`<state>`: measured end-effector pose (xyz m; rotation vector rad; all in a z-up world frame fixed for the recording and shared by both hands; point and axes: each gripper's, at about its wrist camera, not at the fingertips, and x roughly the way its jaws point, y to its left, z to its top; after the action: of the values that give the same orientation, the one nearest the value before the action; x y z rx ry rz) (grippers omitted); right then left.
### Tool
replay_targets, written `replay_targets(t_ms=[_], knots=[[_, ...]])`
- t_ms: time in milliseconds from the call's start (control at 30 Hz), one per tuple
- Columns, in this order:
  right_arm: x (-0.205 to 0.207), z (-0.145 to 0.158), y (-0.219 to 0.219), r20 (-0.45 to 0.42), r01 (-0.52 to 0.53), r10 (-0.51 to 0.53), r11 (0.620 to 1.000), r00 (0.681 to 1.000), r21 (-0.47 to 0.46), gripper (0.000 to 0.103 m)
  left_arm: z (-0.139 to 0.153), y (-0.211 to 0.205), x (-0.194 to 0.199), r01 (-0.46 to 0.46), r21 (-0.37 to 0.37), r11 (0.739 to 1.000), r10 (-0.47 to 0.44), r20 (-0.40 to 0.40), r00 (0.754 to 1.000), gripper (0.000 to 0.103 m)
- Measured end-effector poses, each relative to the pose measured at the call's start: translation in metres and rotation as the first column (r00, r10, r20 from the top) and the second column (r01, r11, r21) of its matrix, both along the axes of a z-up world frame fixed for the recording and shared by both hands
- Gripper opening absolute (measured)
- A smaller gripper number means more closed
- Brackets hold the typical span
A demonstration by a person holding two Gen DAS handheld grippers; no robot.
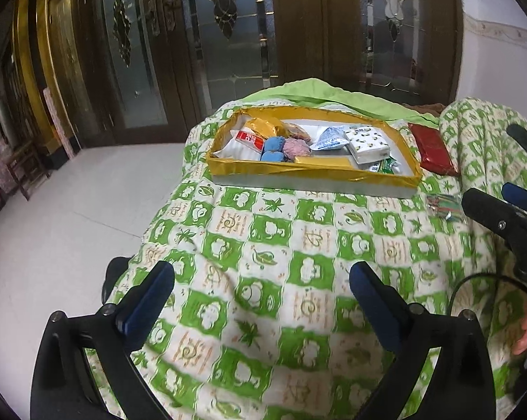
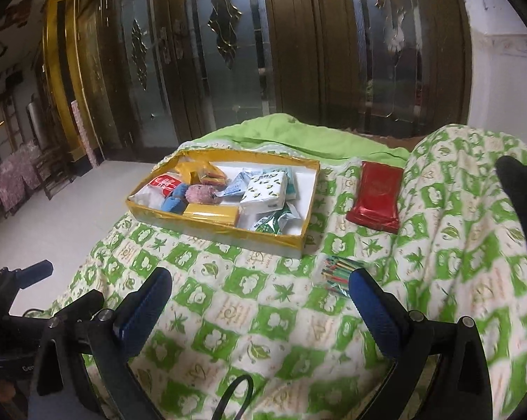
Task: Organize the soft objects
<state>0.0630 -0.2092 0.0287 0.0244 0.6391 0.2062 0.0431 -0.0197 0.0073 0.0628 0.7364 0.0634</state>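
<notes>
Dark wooden doors with frosted, patterned glass close off the room behind a bed spread with a quilted green-and-white blanket, its squares printed with leaves and clouds. On it sits a shallow white box rimmed in shiny gold tape, already holding the soft things: a white tissue pack dotted with small green-and-yellow prints, a fuzzy pink ball, blue plush pieces, a flat gold bar, crinkly sachets and a red-and-white packet. My right wrist view shows the whole glossy red pouch lying flat just beside the box's right end, and a small bundle of coloured sticks near my right tool; the left view catches both only at its right edge, the sticks blurred. The left view instead shows more pale tiled floor beside the bed and my right tool entering from the right. My left tool hangs over bare blanket with its blue-padded fingers wide apart and nothing between them; my right tool stands just as wide and empty. In the right view, the left tool's black frame pokes in at the lower left.
</notes>
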Motion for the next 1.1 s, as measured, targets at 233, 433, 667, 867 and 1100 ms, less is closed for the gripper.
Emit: replay_targets(t_ms=[233,433,667,867,1100], knots=[[-0.021,-0.006,0.005,-0.009,0.010,-0.010,1.000,1.000,-0.017,0.102,0.003,-0.002,-0.019,0.018,-0.010,1.000,-0.018,0.033,0.999,0.101],[-0.042,-0.002,0.004,-0.012,0.020,-0.020,1.000,1.000,0.012,0.102,0.011,0.005,-0.034,-0.019,-0.025,1.000,0.021,0.071,0.997,0.101],[-0.074,0.014,0.000,-0.020,0.020,-0.018,0.996,1.000,0.083,0.102,0.022,0.009,-0.057,-0.034,-0.058,0.998,0.040,0.097,0.994,0.103],[-0.104,0.027,0.003,0.006,-0.009,0.008,0.995,1.000,0.097,0.102,0.017,0.011,-0.080,-0.056,-0.087,0.995,0.062,0.078,0.995,0.103],[-0.091,0.020,0.008,-0.009,-0.019,0.020,0.996,1.000,0.089,0.102,0.016,0.010,-0.072,-0.065,-0.083,0.994,0.070,0.060,0.996,0.103]])
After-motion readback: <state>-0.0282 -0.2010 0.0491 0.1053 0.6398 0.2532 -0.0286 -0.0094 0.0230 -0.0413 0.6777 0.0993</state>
